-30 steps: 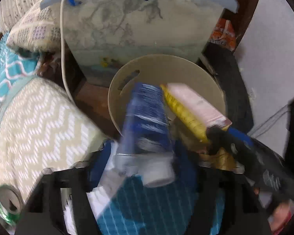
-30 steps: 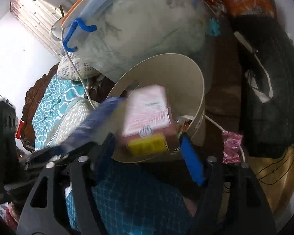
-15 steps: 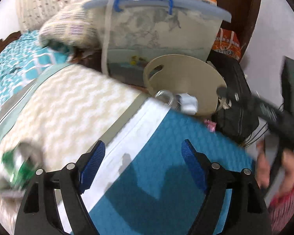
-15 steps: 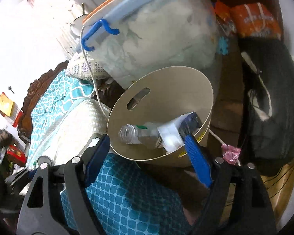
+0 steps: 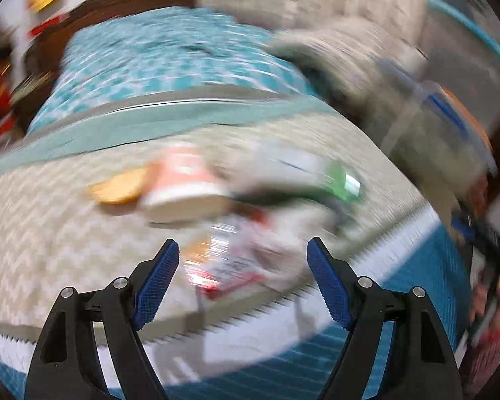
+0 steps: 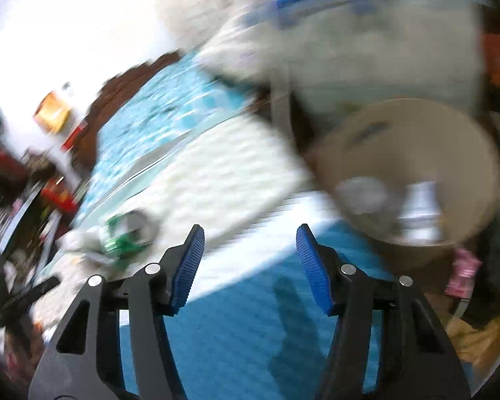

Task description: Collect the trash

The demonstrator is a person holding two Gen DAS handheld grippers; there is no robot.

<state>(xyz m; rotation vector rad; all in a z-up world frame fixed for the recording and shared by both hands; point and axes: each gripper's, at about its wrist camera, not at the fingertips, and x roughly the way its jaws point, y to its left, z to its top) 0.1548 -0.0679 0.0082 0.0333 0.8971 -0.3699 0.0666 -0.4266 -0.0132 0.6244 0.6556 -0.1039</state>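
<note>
Hanging wide open over a cream chevron blanket [image 5: 50, 233], the left gripper [image 5: 242, 278] has nothing pressed between its blue pads; a blurred, shiny wrapper with red print [image 5: 230, 266] lies on the bedding in the gap ahead of them, and whether anything touches it cannot be told. Just beyond sit an orange-and-white paper cup [image 5: 183, 183] on its side, an orange disc [image 5: 116, 190] to its left, and a green can [image 5: 336, 183] to the right. The right gripper [image 6: 250, 266] is empty, its jaws closing on air above the blue quilted cover [image 6: 250, 333]. Up and to its right stands the beige trash bin [image 6: 466, 140], holding a clear plastic bottle [image 6: 420, 213] and crumpled pale litter [image 6: 360, 193]. The same green can [image 6: 126, 233] lies to its left on the blanket.
</note>
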